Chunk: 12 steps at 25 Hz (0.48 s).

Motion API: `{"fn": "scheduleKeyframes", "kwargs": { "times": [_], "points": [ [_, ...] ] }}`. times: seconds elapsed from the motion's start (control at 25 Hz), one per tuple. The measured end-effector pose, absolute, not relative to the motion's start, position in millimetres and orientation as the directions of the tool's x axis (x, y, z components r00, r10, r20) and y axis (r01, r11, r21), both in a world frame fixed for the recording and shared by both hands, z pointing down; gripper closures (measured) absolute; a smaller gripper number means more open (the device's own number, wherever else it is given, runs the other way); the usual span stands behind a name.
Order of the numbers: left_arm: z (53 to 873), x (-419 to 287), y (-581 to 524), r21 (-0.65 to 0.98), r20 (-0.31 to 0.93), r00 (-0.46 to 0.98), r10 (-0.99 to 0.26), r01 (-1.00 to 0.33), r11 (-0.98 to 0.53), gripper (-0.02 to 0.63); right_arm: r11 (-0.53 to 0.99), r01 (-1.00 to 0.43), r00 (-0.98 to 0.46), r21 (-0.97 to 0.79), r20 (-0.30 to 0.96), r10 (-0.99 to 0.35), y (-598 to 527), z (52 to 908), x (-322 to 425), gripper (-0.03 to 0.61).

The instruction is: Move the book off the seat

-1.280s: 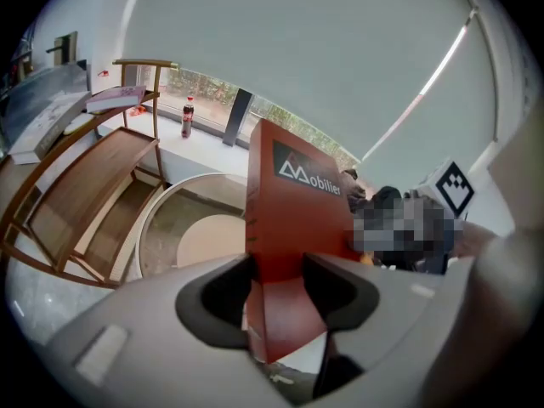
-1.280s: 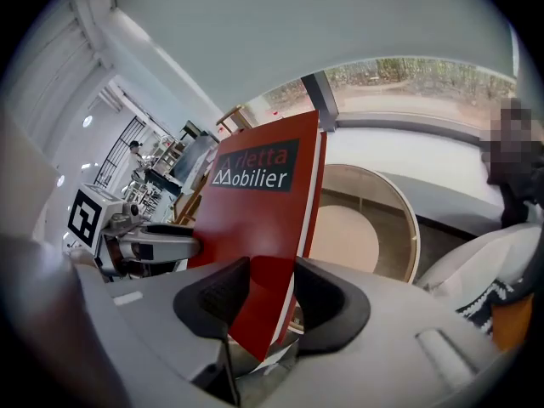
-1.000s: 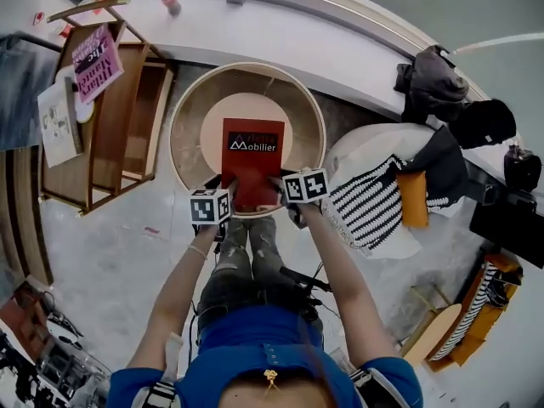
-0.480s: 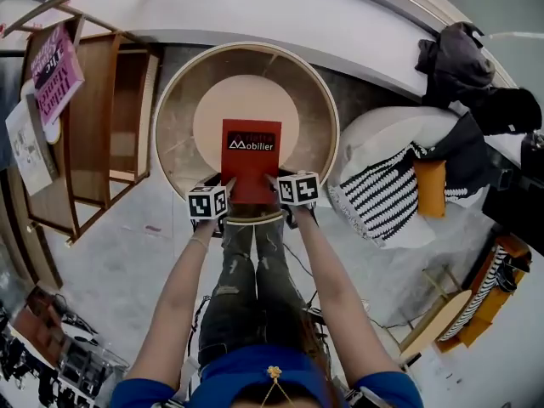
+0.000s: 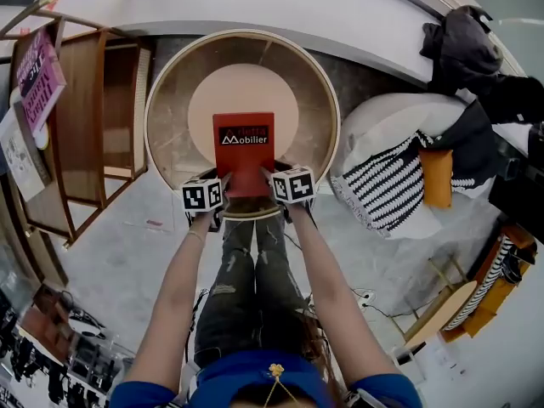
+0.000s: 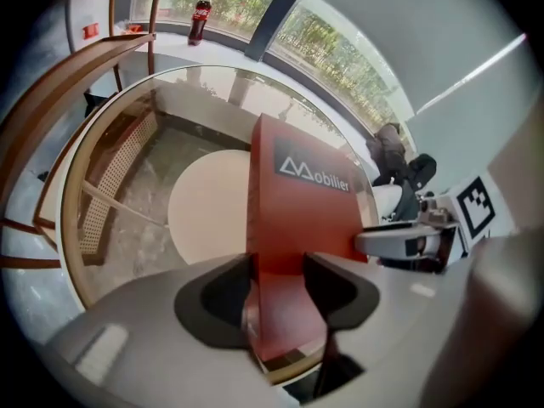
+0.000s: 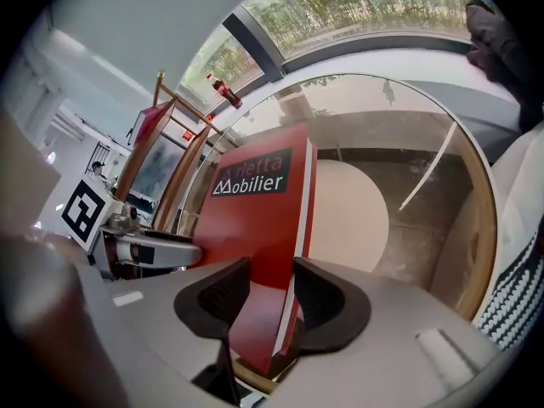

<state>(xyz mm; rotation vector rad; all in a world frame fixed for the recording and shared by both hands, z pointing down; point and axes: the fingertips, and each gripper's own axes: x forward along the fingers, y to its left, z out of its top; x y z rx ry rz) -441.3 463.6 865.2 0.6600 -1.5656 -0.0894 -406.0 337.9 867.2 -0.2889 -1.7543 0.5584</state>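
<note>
A red book with "Mobilier" on its cover is over the pale round seat pad of a wood-rimmed round chair. My left gripper holds its near left corner and my right gripper its near right corner. In the left gripper view the book fills the gap of the left gripper, whose jaws are easing open with the pads still on the covers. In the right gripper view the book sits edge-on in the right gripper, pressed on both sides.
A wooden shelf unit with magazines stands left of the chair. A white pouf with a striped cloth and an orange cushion lies at the right. Dark clothes rest on the white ledge, which also carries a cola bottle.
The head view has drifted, so the chair looks larger and sits further left. Both grippers keep their hold on the book's near edge; its place over the seat is much the same.
</note>
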Motion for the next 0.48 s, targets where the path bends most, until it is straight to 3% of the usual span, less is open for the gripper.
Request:
{"fn": "scheduleKeyframes", "kwargs": {
  "times": [0.48],
  "points": [
    [864.3, -441.2, 464.1, 0.454, 0.877, 0.016, -0.48, -0.352, 0.819, 0.416, 0.86, -0.111, -0.267, -0.498, 0.848, 0.457, 342.6, 869.4, -404.0, 0.414]
  ]
}}
